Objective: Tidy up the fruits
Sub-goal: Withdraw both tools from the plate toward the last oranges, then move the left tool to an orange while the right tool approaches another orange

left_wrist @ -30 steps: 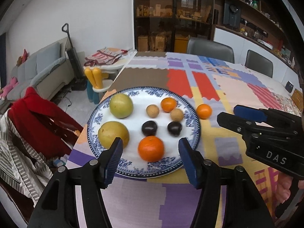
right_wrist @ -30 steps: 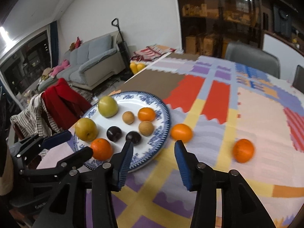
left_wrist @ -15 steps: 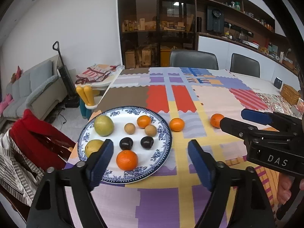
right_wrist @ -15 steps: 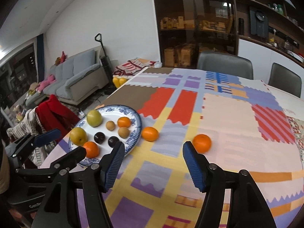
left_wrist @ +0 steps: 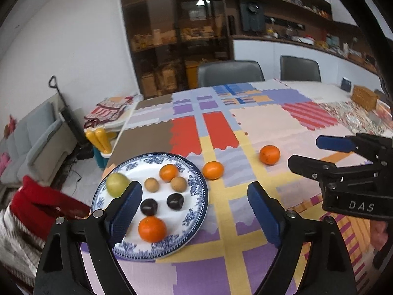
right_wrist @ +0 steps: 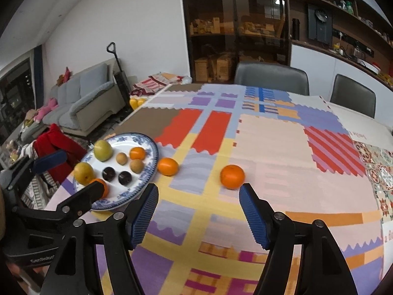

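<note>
Your left hand-held gripper (left_wrist: 192, 204) angled down, jaws just opened wide, empty; right hand-held gripper (right_wrist: 198, 205) likewise. Glossy round orange (right_wrist: 232, 176) on patchwork worktop (right_wrist: 270, 147), 3 o'clock of patterned porcelain plate (right_wrist: 149, 147).

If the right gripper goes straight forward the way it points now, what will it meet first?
Probably the bare tablecloth between its open fingers; the right gripper holds nothing. The loose orange sits slightly right of that line, though depth is unclear.
</note>
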Available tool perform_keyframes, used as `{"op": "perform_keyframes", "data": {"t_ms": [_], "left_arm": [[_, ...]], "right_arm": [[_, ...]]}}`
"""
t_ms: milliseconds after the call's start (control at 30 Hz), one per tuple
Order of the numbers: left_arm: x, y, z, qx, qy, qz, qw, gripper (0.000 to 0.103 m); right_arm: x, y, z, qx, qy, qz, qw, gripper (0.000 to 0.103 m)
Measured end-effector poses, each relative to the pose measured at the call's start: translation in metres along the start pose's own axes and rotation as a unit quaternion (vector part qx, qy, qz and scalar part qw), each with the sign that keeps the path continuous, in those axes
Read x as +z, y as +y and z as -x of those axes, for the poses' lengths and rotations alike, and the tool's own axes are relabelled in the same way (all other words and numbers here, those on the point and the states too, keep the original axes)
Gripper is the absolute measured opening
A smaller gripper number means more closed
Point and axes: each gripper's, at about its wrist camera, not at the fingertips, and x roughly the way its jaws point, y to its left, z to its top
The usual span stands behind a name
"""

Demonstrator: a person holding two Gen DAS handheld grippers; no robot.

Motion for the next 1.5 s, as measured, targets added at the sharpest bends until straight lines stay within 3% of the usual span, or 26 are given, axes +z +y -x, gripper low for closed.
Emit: {"op": "perform_keyframes", "data": {"t_ms": [167,367,567,833,967,1333,1500], "left_arm": [[0.016,-0.002,-0.025,-0.024,0.031,-0.036,0.9986,0.088],[0.038,-0.007,-0.057,-0.051,0.069,-0.086,0.9925,0.087],[0.054,-0.014,-0.085,-0.102,0.095,-0.145,0.9797,0.081],[0.051,-0.023,-0.127,-0.118,0.146,-0.198,0.9622,0.069],[0.05,-0.02,-0.144,-0.128,0.167,-0.191,0.9588,0.063],[0.043,-0.028,-0.169,-0.127,0.19,-0.208,0.951,0.06],[0.036,-0.033,-0.177,-0.127,0.203,-0.213,0.9471,0.048]], "right_arm": [[0.009,-0.015,-0.017,-0.02,0.042,-0.003,0.999,0.069],[0.026,-0.023,-0.044,-0.035,0.102,0.039,0.993,0.069],[0.045,-0.026,-0.069,-0.031,0.153,0.066,0.986,0.069],[0.048,-0.031,-0.102,-0.014,0.212,0.07,0.975,0.068],[0.046,-0.036,-0.117,-0.014,0.229,0.057,0.972,0.068],[0.04,-0.048,-0.143,0.007,0.246,0.028,0.969,0.056],[0.038,-0.05,-0.152,0.014,0.25,0.025,0.968,0.048]]}}
